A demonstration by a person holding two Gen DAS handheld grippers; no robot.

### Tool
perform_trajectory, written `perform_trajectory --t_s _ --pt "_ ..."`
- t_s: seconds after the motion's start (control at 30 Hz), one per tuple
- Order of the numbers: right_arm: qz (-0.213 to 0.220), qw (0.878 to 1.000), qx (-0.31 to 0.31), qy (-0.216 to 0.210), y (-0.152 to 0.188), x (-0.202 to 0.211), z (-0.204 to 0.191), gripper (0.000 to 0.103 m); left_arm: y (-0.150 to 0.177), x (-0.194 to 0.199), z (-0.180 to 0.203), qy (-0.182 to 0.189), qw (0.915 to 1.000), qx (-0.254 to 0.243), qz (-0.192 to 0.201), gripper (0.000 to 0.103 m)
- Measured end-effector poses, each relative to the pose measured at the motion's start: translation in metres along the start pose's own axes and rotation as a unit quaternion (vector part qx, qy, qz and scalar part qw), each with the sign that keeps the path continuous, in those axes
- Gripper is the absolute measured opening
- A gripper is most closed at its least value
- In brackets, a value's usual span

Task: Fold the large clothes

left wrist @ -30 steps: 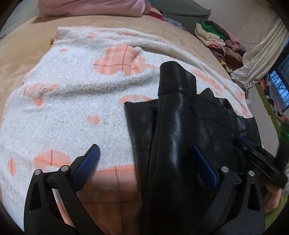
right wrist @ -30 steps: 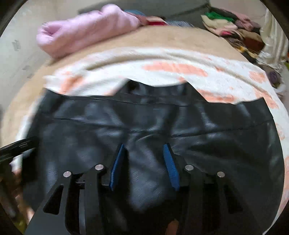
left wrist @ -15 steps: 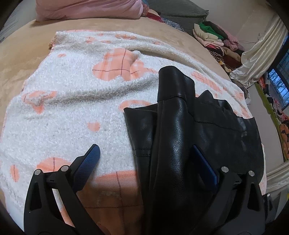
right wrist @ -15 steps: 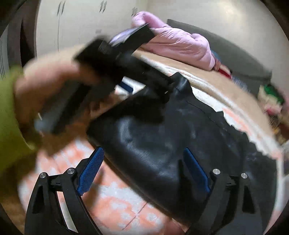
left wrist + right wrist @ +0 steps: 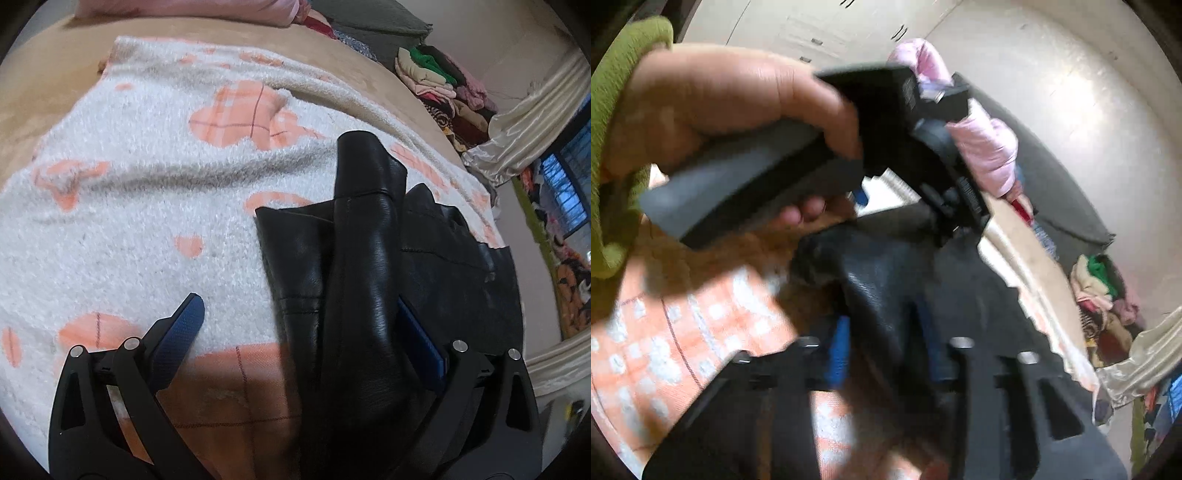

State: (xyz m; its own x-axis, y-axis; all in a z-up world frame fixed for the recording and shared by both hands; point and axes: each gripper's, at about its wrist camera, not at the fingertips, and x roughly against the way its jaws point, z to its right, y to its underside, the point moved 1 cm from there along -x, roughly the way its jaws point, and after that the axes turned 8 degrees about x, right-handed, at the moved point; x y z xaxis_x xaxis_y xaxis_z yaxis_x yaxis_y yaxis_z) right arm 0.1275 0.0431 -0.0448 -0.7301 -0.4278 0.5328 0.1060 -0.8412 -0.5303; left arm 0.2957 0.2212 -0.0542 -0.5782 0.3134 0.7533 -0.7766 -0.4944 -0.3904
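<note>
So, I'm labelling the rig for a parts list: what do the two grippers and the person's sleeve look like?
Both grippers, left and right, have black plastic fingers, silver pivot pins and ribbed blue pads. The left one has a grey handle. The sleeve is lime-green knit.

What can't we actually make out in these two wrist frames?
- Left wrist: right pad of the left tool is half hidden by the black leather garment; contact unclear.
- Right wrist: right tool is closing around a garment fold, but motion blur hides whether the pads press it.
- Both views: the garment's full outline is cut off by the lower edge.
- Clothes pile: too small to identify items.
</note>
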Motion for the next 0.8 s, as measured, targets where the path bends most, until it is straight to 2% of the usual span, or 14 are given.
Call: perform_trajectory --t_s 0.07,0.17,0.27,0.3,0.33,0.37,0.43,0.53,0.67,0.8 --pt "0.014 1.0 -0.023 0.01 0.003 0.013 0.01 0.019 0.0 0.001 -0.001 0.012 0.9999 0.006 -0.007 0.093" --pt "0.03 0.995 -0.09 -0.01 0.004 0.023 0.031 0.016 0.001 0.004 -0.006 0.051 0.9976 0.044 -0.017 0.093" --pt "0.037 0.992 -0.119 -0.027 0.007 0.029 0.044 0.015 0.005 0.004 -0.002 0.094 0.9931 0.065 -0.024 0.091" --pt "0.041 0.99 -0.131 -0.036 0.008 0.03 0.048 0.015 0.009 0.004 0.002 0.122 0.9892 0.074 -0.035 0.081" --pt "0.046 0.987 -0.148 -0.05 0.011 0.032 0.055 0.015 0.012 0.003 0.006 0.144 0.9852 0.081 -0.043 0.063" --pt "0.048 0.983 -0.165 -0.067 0.014 0.032 0.058 0.015 0.015 0.003 0.01 0.168 0.9806 0.088 -0.048 0.056" --pt "0.057 0.975 -0.197 -0.089 0.019 0.039 0.065 0.014 0.02 0.011 0.023 0.168 0.9819 0.081 -0.032 0.044" --pt "0.074 0.968 -0.216 -0.1 0.024 0.057 0.069 0.014 0.026 0.035 0.049 0.152 0.9861 0.065 0.017 0.034" --pt "0.102 0.96 -0.245 -0.09 0.037 0.09 0.092 0.014 0.031 0.06 0.094 0.148 0.9874 0.035 0.046 0.033" --pt "0.121 0.942 -0.304 -0.08 0.068 0.118 0.131 0.013 0.034 0.075 0.164 0.13 0.9894 -0.022 0.061 0.034"
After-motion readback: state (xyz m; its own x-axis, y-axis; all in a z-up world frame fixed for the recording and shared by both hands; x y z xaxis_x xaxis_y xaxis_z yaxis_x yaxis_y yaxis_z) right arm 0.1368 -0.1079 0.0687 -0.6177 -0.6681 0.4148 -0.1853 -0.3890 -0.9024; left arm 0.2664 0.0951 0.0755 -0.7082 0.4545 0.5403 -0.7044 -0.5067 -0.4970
